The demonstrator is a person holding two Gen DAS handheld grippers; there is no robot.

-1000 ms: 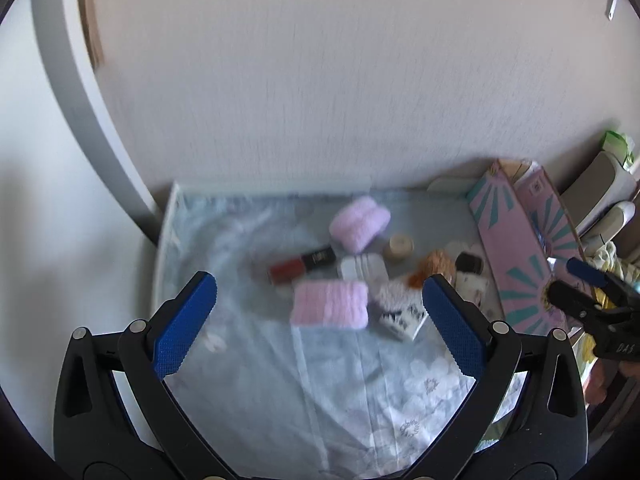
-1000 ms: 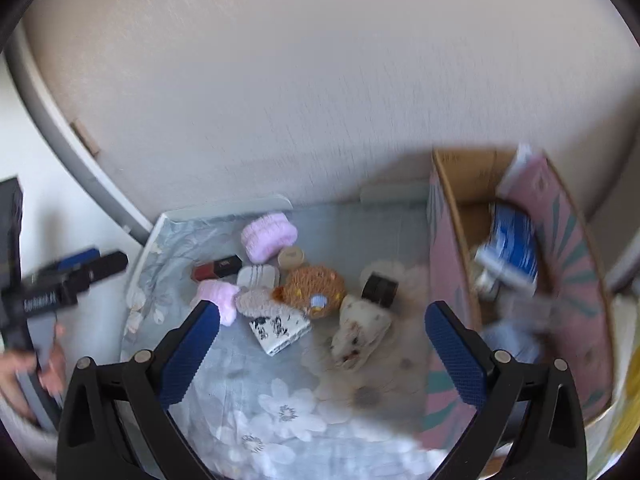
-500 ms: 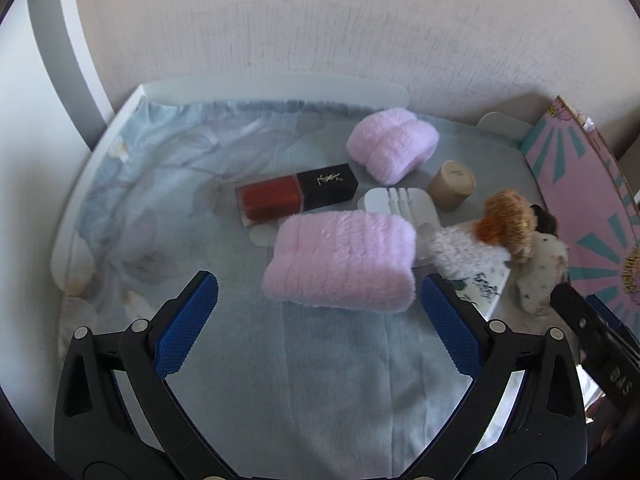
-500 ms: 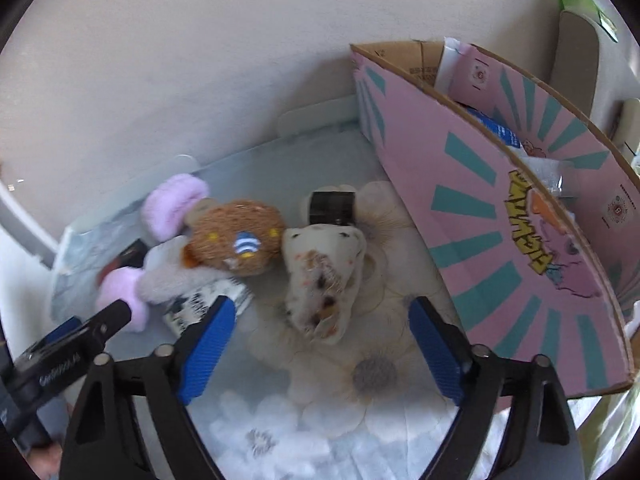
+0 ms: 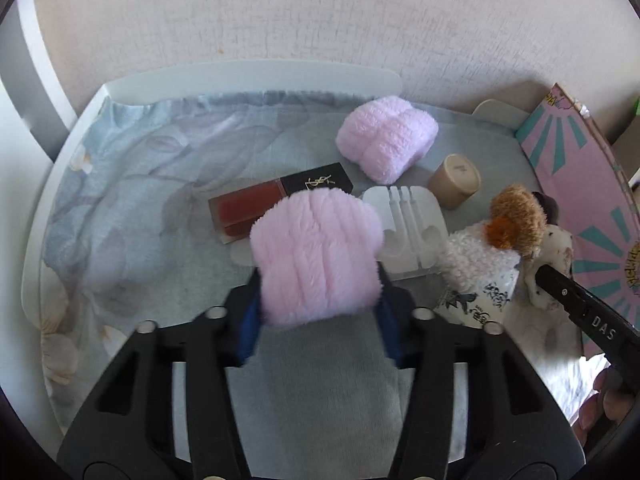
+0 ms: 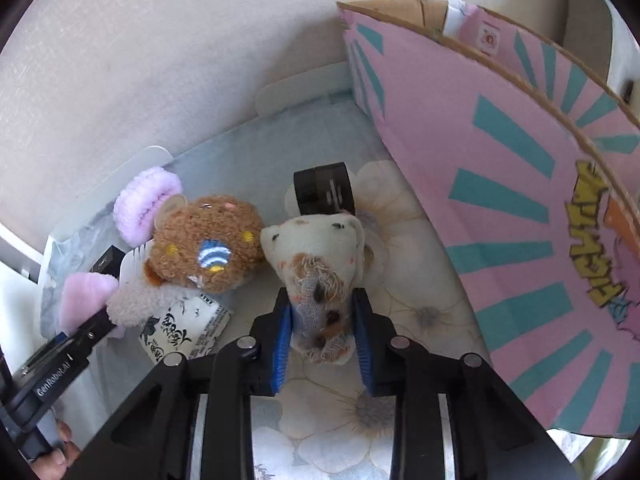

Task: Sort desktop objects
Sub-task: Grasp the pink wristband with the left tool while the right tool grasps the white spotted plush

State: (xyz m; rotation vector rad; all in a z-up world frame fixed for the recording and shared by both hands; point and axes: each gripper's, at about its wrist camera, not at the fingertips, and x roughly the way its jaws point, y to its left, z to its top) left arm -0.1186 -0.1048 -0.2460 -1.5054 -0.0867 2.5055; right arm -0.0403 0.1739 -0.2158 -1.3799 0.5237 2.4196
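While both sets of tongs reach down over a desk covered by a pale blue flowered cloth (image 5: 132,216), each has just been closing on something soft. The left gripper (image 5: 320,320) squeezes a fluffy pink wristband (image 5: 316,256) between its blue pads, the band bulging above the jaws. Just behind it lie a red and black lipstick box (image 5: 276,202) and a white plastic holder (image 5: 408,224). Farther back rests a second pink wristband (image 5: 386,142), with a small beige jar (image 5: 454,180) beside it.

The right gripper (image 6: 322,332) is clamped on a white spotted plush toy (image 6: 320,264), its pads pressing the toy's lower body from both sides. A black round jar (image 6: 324,192) touches the toy's head. To the toy's left sits a brown plush toy (image 6: 208,240), resting against a printed packet (image 6: 184,332). To the right stands a pink and teal cardboard box (image 6: 500,184), open at the top, near the toy but not touching it.
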